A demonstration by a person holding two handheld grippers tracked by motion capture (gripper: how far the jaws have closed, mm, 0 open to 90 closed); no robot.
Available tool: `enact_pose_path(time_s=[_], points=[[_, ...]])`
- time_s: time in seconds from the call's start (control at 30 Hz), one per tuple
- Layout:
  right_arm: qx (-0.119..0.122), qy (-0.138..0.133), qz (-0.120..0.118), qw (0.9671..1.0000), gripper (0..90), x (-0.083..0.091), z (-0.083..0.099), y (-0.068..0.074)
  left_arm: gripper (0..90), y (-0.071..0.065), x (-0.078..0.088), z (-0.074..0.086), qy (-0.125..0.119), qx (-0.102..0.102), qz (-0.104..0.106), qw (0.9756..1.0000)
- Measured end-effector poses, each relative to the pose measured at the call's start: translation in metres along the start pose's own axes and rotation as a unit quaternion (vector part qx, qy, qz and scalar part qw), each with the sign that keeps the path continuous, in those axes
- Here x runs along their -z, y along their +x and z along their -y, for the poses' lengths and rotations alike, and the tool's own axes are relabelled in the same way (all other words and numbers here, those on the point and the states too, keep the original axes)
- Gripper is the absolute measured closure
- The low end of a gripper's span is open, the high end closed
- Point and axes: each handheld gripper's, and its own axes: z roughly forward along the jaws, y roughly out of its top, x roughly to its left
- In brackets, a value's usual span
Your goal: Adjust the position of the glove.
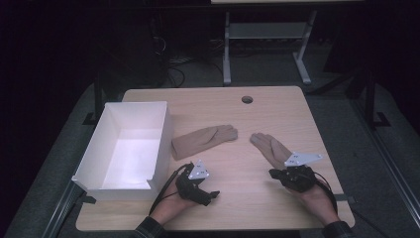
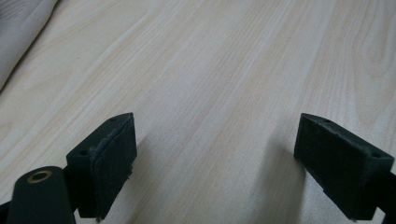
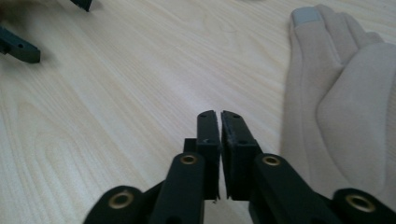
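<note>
Two tan gloves lie flat on the wooden table (image 1: 247,208). The left glove (image 1: 205,140) rests beside the white box, and its edge shows as a pale strip (image 2: 16,28) in the left gripper view. The right glove (image 1: 269,148) lies just beyond my right gripper (image 1: 274,173), with a grey-tipped finger (image 3: 306,16) visible. My left gripper (image 1: 211,195) sits low over bare wood in front of the left glove, jaws wide apart (image 2: 217,158) with nothing between them. In its own view my right gripper (image 3: 220,119) is shut on nothing, with the glove (image 3: 336,102) to its right.
An open white box (image 1: 94,163) stands at the table's left side. A round cable hole (image 1: 246,99) is near the far edge. A metal table frame (image 1: 267,44) stands on the dark floor beyond. The left gripper's jaws (image 3: 18,46) show across the wood.
</note>
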Motion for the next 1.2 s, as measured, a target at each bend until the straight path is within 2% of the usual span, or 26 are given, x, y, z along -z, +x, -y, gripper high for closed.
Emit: enact_pose_path(time_s=[0.2,0.33,0.43,0.5,0.57,0.6,0.63,0.7,0.73,0.93,1.1,1.13,1.2], points=[[0.004,0.003,-0.009,0.9999,90.0,0.002,-0.003,-0.011,12.4,0.000,0.000,0.000,0.001,-0.002,-0.001,1.0000],[0.003,-0.001,-0.003,1.0000,90.0,0.006,-0.003,-0.019,12.4,0.000,0.000,0.000,0.001,-0.002,-0.001,1.0000],[-0.002,-0.004,0.014,0.9999,90.0,0.013,-0.001,-0.028,12.4,0.000,0.000,0.000,0.001,-0.002,0.000,1.0000],[-0.005,-0.003,0.018,0.9998,90.0,0.014,0.000,-0.031,12.4,0.000,0.000,0.000,0.001,-0.002,-0.001,1.0000],[-0.015,-0.004,0.023,0.9996,90.0,0.016,0.002,-0.039,12.4,0.000,0.000,0.000,0.001,-0.002,-0.001,1.0000],[-0.020,-0.001,0.029,0.9994,90.0,0.017,0.003,-0.048,12.4,0.001,0.000,0.000,0.001,-0.005,-0.002,1.0000],[-0.020,-0.001,0.029,0.9994,90.0,0.017,0.003,-0.048,12.4,0.000,0.000,0.000,0.001,-0.001,0.000,1.0000],[-0.033,0.001,0.040,0.9987,90.0,0.020,0.006,-0.059,12.4,0.000,0.000,0.000,0.001,-0.002,-0.001,1.0000],[-0.033,0.001,0.040,0.9987,90.0,0.020,0.006,-0.059,12.4,0.000,0.000,0.000,0.001,-0.002,-0.001,1.0000],[-0.048,0.005,0.062,0.9969,90.0,0.026,0.016,-0.080,12.4,0.000,0.000,0.000,0.002,-0.001,0.000,1.0000],[-0.051,0.008,0.071,0.9962,90.0,0.028,0.020,-0.085,12.4,0.000,0.000,0.000,0.002,-0.001,0.000,1.0000],[-0.059,0.010,0.072,0.9956,90.0,0.029,0.021,-0.087,12.4,0.000,0.000,0.000,0.001,-0.001,-0.001,1.0000],[-0.056,0.011,0.078,0.9953,90.0,0.029,0.023,-0.090,12.4,0.000,0.000,0.000,0.001,-0.002,-0.001,1.0000]])
